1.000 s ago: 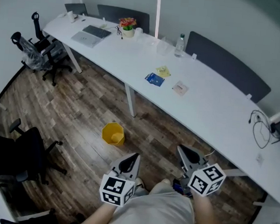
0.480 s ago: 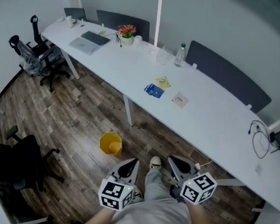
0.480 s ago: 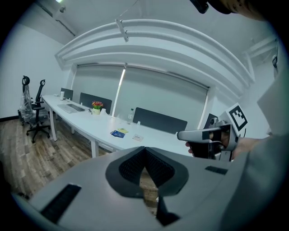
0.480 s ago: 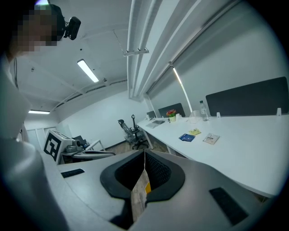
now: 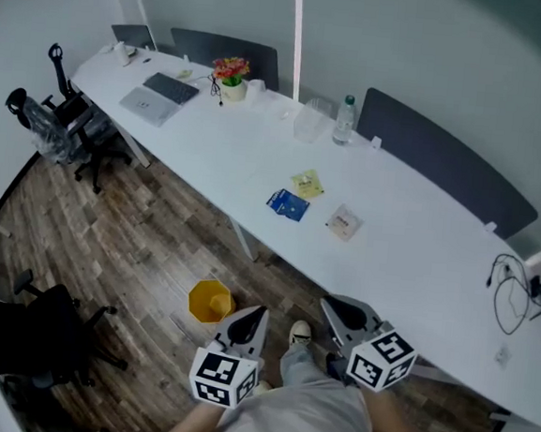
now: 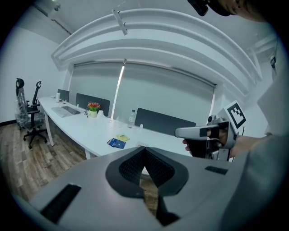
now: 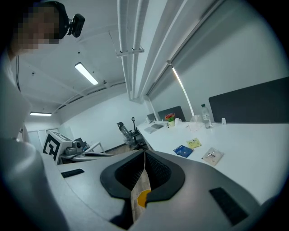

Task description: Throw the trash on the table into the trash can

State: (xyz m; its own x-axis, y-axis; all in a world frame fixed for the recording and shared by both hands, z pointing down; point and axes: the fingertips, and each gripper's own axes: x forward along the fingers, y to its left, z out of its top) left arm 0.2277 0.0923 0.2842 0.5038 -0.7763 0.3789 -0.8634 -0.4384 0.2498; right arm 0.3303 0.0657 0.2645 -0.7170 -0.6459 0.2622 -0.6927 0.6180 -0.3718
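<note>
Left gripper (image 5: 258, 311): jaws closed together, nothing between them; held over the wooden floor (image 5: 128, 235).
Right gripper (image 5: 330, 304): jaws closed, empty; near the front edge of the bench (image 5: 418, 251).
Trash: blue packet (image 5: 288, 204), yellow packet (image 5: 306, 183) and pale packet (image 5: 343, 223) lie close together mid-bench.
Trash can (image 5: 210, 301): yellow, on the floor, just beside the left gripper.

Cool, even light; strong fisheye edges

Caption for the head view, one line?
Left gripper and right gripper, jaws shut, near a yellow bin; blue packet, yellow packet and white packet lie on the table.
</note>
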